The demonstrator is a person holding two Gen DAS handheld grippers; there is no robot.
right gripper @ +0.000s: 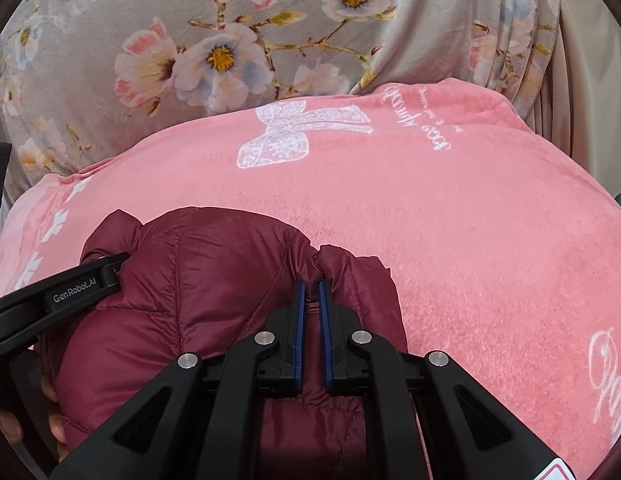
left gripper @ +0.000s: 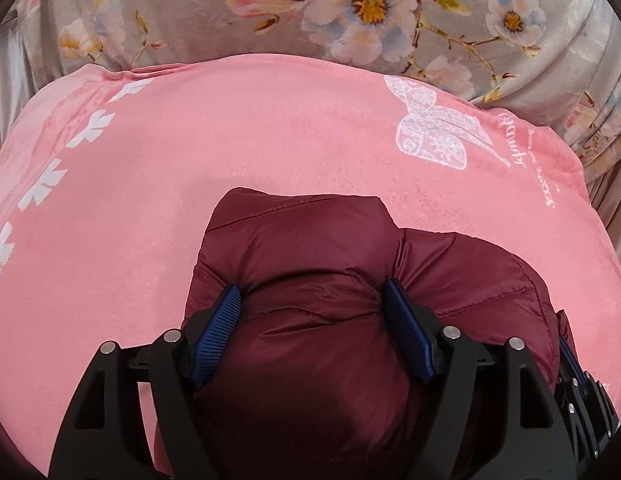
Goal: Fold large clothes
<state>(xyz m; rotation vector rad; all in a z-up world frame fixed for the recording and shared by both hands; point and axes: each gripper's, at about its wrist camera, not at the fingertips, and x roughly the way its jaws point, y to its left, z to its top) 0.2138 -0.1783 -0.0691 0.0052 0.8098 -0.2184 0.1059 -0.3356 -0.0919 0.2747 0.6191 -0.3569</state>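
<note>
A maroon puffer jacket (left gripper: pixel 310 280), bundled, lies on the pink blanket (left gripper: pixel 150 200), its bulk running left to right. The left gripper (left gripper: pixel 310 300) straddles a puffy fold, jaws wide. The right gripper (right gripper: pixel 312 292) is nearly closed, pinching a jacket edge.

— Where is there room to pass?
— Beyond and to the right of the bunched maroon puffer jacket (right gripper: pixel 198 300) the pink blanket (right gripper: pixel 470 248) lies flat and bare, up to its white bow print (right gripper: pixel 298 136).

— And what stands in the way?
— The jacket bulks up directly ahead of both tools; the left gripper (left gripper: pixel 310 308) straddles it with its jaws wide, the right gripper (right gripper: pixel 312 300) is pinched onto a fold, and the floral bedding (right gripper: pixel 150 40) rises behind the blanket's far edge
</note>
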